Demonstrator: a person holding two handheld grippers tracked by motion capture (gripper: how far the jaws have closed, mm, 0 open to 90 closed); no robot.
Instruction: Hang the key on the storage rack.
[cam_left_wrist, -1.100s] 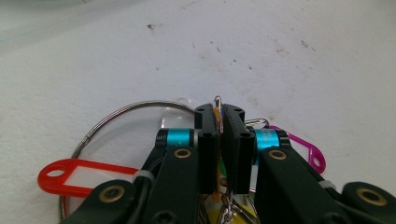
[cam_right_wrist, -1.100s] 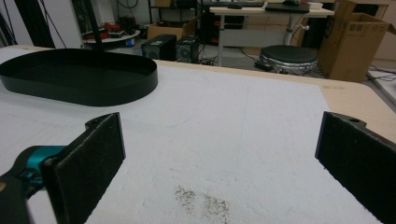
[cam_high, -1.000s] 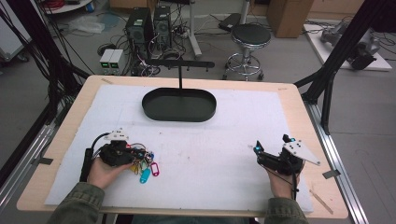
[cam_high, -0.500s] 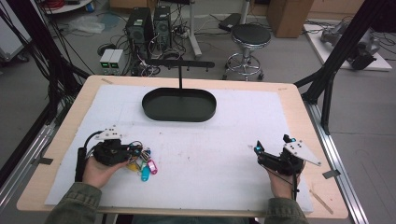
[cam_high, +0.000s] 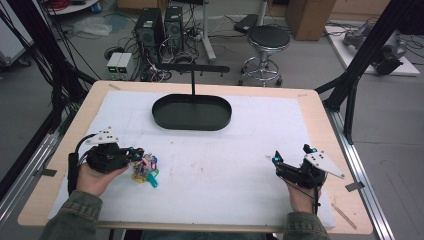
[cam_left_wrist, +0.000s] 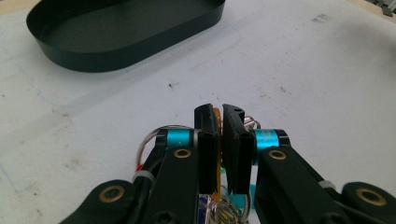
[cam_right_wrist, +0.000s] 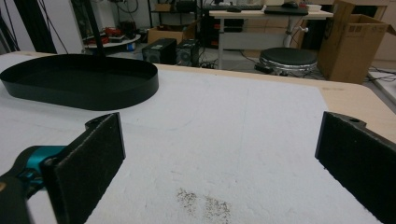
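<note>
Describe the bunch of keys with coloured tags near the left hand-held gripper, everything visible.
The bunch of keys with coloured plastic tags lies on the white foam table cover, front left. Tags look teal, pink, yellow and blue, joined by thin wire rings. The left hand-held gripper has closed on an orange-yellow tag, the rest hanging below the jaws.

Matt black tray (cam_high: 192, 113) on rough white foam sheet (cam_high: 225, 165); wooden table (cam_high: 320, 107); glossy plastic key tags (cam_high: 145, 169).

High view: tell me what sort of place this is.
Probably a lab or workshop set up for recording. A wooden table with a white mat stands inside a black frame. Computer towers and tangled cables sit on the floor behind it, with a stool and cardboard boxes nearby.
</note>
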